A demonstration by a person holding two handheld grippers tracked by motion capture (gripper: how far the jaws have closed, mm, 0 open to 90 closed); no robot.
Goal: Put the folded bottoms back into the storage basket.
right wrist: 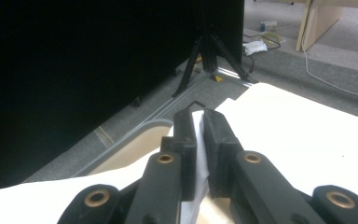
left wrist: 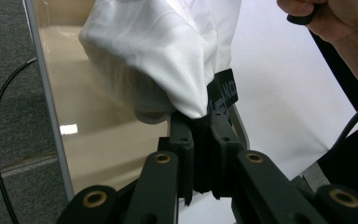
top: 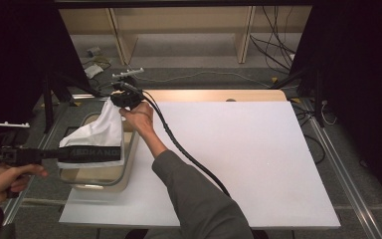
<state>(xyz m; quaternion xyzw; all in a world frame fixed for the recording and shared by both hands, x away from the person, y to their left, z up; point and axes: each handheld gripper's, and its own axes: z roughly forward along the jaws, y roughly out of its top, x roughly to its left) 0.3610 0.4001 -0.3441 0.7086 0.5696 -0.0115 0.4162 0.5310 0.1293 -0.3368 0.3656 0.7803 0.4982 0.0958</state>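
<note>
Over the left edge of the white table (top: 238,164), above a clear plastic bin (top: 110,181), hanging stretched between two grippers: a white garment (top: 102,130) with a black printed band (top: 90,153) along its near hem. Running with its long axis from near-left to far-right, rising toward the far end, the high corner pointing at the far side of the table. Being pinched at that far, upper corner by the right gripper (top: 124,99), jaws clenched on a thin fold of white cloth (right wrist: 199,140) seen between them in the right gripper view. Being pinched at the near, lower end by the left gripper (top: 54,154), jaws clamped tight on the hem where the white fabric (left wrist: 168,51) bunches above them and the black band (left wrist: 224,91) is sticking out to one side in the left gripper view. Sagging in soft folds between the two grips, with the lower part hanging just over the bin's open top. Reaching across from the near side, a grey sleeve (top: 199,199) and the right hand (top: 138,117); gripping at the near-left corner, the left hand (top: 0,186). Trailing from the right gripper across the table, a black cable (top: 189,154).
</note>
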